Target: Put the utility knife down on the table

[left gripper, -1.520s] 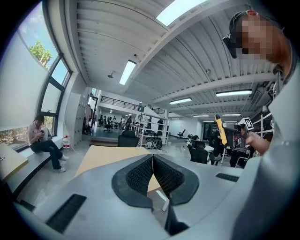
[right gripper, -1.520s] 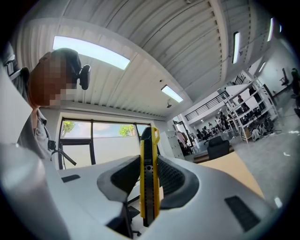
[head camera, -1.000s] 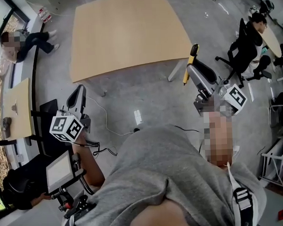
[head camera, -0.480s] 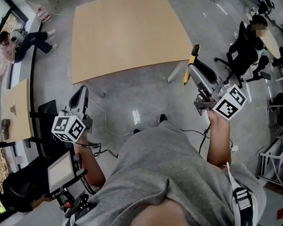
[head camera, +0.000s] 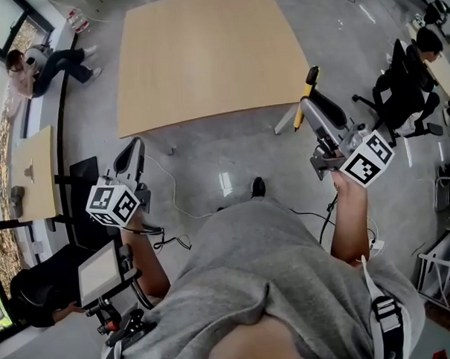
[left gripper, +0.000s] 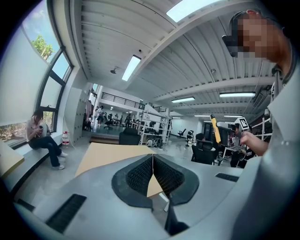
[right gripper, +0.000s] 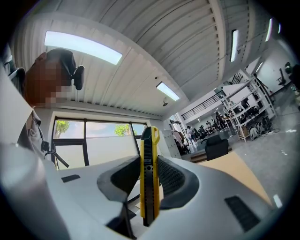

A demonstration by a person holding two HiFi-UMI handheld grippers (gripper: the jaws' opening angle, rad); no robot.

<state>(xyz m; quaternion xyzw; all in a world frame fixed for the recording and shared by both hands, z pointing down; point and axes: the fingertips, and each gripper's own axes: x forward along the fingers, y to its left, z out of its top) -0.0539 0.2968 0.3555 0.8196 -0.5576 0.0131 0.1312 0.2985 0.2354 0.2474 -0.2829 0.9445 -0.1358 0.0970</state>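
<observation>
A yellow and black utility knife (right gripper: pixel 149 173) stands upright between the jaws of my right gripper (right gripper: pixel 150 180), which is shut on it. From the head view the utility knife (head camera: pixel 305 97) sticks out past my right gripper (head camera: pixel 316 111), just off the near right corner of the light wooden table (head camera: pixel 204 53). My left gripper (head camera: pixel 132 155) hangs over the floor, short of the table's near left corner. Its jaws meet tip to tip with nothing between them in the left gripper view (left gripper: pixel 152 168). The table top (left gripper: pixel 105 154) lies ahead of it.
A table leg (head camera: pixel 283 122) stands under the near right corner. A seated person on an office chair (head camera: pixel 407 85) is to the right, another person (head camera: pixel 45 64) sits at the far left by the window. A small wooden desk (head camera: pixel 31 172) and a tablet (head camera: pixel 101 271) are at my left.
Both grippers have edged slightly forward toward the table; the right one still holds the knife. The view has shifted a little, so the table sits closer.
</observation>
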